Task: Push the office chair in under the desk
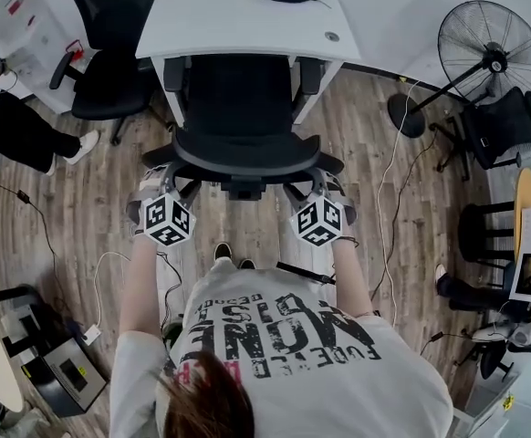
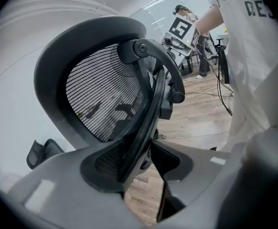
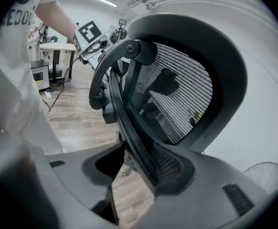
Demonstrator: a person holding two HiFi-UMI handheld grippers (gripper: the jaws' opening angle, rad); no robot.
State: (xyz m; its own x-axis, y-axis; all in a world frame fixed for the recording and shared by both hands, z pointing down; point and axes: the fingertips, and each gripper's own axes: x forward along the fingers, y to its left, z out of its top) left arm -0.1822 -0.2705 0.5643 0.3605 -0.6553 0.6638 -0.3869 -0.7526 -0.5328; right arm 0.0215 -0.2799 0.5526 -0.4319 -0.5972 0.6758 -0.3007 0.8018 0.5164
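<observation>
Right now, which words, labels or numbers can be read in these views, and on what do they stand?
Shirt: looks like "EDUC" in the right gripper view, cut off; the rest is too folded to read.
Cubes: square patterns only, no words.
Box label: too small.
Chair, desk: no text seen.

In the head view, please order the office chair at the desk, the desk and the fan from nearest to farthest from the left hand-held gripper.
1. Office chair, directly ahead; its backrest sits between the jaws of the left hand-held gripper.
2. Desk, beyond the office chair.
3. Fan, far off at the right.
</observation>
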